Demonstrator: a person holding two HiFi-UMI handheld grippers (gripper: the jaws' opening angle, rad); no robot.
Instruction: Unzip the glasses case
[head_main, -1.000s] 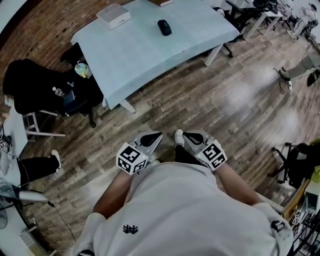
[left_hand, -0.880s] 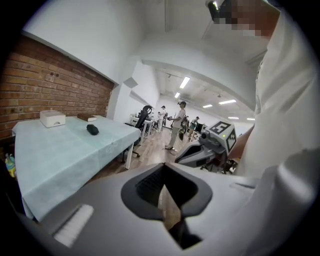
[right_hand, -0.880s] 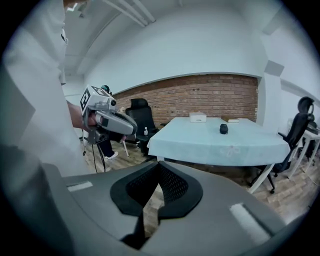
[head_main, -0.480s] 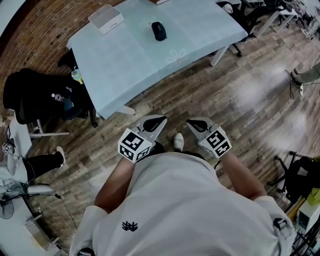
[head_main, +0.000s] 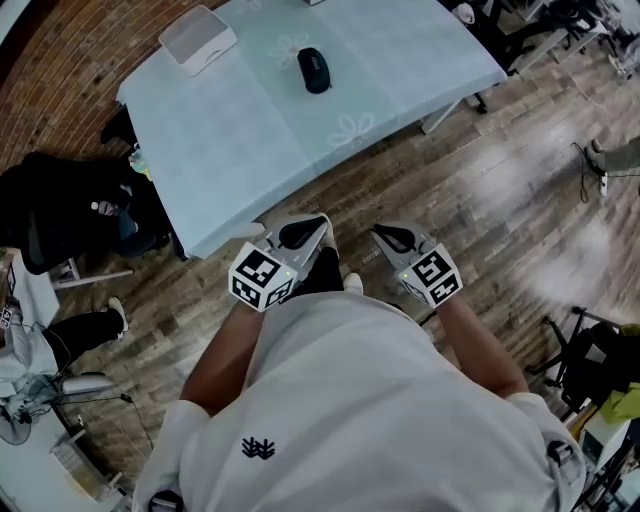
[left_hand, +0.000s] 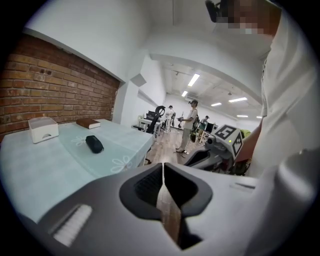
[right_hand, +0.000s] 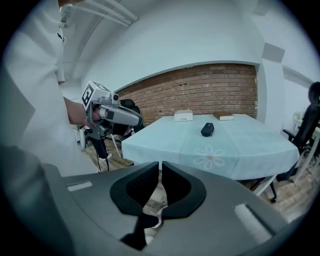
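Glasses case (head_main: 313, 70) sits on the surface (head_main: 250, 140), well in from the near edge, about midway between the side edges and closer to the far edge. It's a dark oval. Its long axis runs roughly near edge to far edge, slightly skewed. Zip track and pull are too small to make out from here.

Left claw (head_main: 305, 232): jaws together, holding nothing, only floor visible behind the slit. Right claw (head_main: 388, 238): same, jaws closed to a hairline with nothing between them. Both are held close to the body over the wooden floor (head_main: 480, 200), short of the surface's near edge.

Key relation: the case lies straight ahead of both claws and well apart from them, with the whole near half of the surface in between. In the head view it lines up more with the left claw than the right, so I'd judge left marginally nearer, though not by much.

Since the long axis points roughly at the person, I'd expect one claw to pin an end and the other to run the zip along that axis. Which end carries the pull can't be told yet.

White box (head_main: 198, 38) sits near the far left corner and a book (right_hand: 222, 116) at the far edge. Both are clear of the case and not in the approach path.

Task not started; case untouched.
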